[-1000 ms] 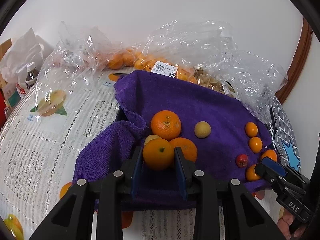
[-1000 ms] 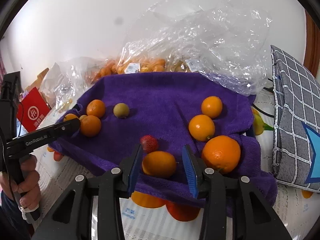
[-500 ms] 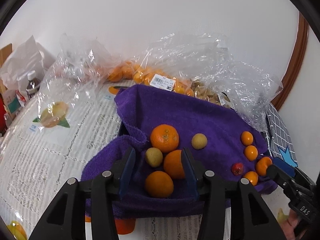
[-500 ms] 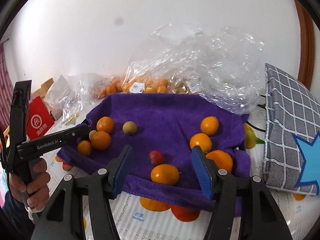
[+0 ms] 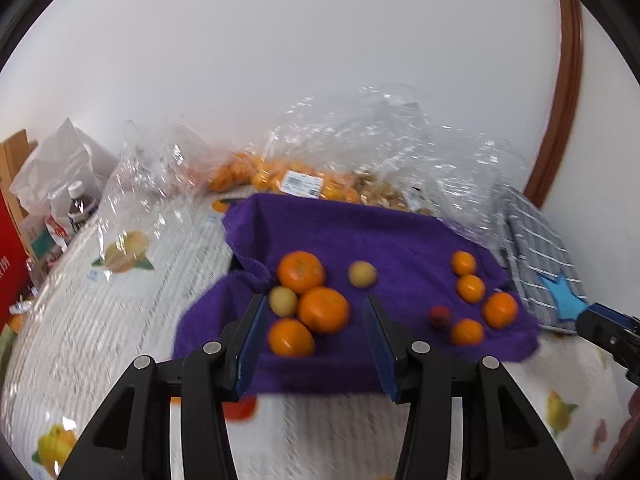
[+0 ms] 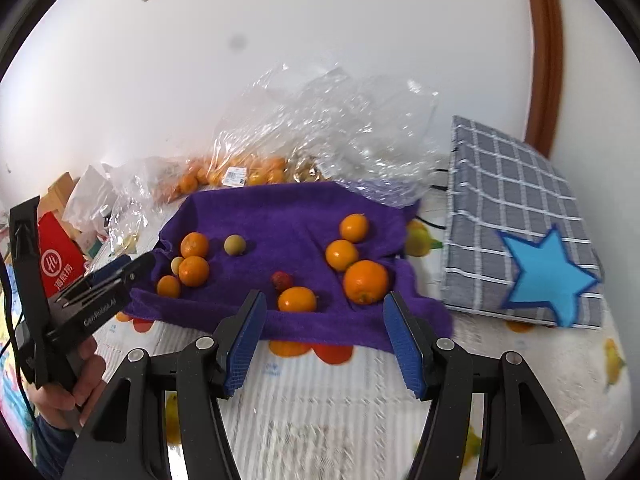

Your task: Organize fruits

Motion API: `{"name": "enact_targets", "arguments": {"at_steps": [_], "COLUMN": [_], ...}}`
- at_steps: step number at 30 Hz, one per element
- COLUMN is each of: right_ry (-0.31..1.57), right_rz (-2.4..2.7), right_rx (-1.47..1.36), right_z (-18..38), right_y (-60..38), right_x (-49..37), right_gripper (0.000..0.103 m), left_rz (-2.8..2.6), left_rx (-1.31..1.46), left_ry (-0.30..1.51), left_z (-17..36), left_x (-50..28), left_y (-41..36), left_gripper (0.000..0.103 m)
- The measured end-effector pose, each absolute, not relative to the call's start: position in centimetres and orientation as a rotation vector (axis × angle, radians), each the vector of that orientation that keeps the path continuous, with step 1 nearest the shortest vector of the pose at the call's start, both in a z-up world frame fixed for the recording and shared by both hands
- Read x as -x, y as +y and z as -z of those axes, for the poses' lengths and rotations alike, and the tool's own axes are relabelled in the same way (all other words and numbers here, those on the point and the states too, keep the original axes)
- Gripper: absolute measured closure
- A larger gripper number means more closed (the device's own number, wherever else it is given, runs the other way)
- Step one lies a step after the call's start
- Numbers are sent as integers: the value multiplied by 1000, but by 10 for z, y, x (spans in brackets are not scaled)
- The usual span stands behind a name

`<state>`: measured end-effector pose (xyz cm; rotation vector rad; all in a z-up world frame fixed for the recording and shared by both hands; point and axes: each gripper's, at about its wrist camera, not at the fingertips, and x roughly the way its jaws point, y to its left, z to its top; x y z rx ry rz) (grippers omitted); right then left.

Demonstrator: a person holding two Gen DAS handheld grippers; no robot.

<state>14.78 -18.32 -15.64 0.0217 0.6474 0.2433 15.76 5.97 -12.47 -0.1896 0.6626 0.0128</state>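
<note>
2 sets of jaws stand apart, gripping nothing: left gripper (image 5: 316, 340), right gripper (image 6: 322, 336). At 12 o'clock of each lies the purple towel (image 6: 280, 208) on the worktop (image 6: 320, 400), oranges (image 6: 366, 282) clustered at its 9 and 3 o'clock.

Each fisheye camera sits on its own gripper and looks forward and downward along the two black fingers. Both views face the white wall (image 5: 320, 80) from near. They share the purple towel (image 5: 360, 232) (image 6: 280, 208) and the crumpled clear plastic bags (image 5: 380, 140) (image 6: 328, 120) behind it.
</note>
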Motion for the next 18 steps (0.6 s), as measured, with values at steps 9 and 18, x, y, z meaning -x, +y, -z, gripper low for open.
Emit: {"name": "enact_targets", "arguments": {"at_steps": [9,18], "right_ry": [584,514], "right_rz": [-222,-182], "right_rx": [-6,3], "right_z": [130,106], "right_y": [-190,-207], "right_x": [-88,-29], "right_gripper": [12,4], "left_rz": [-9,-8], "left_rx": [152,64], "left_ry": [665,621], "left_z": [83,37], "left_x": [-105,-50], "left_y": [38,19], "left_gripper": [34,21]}}
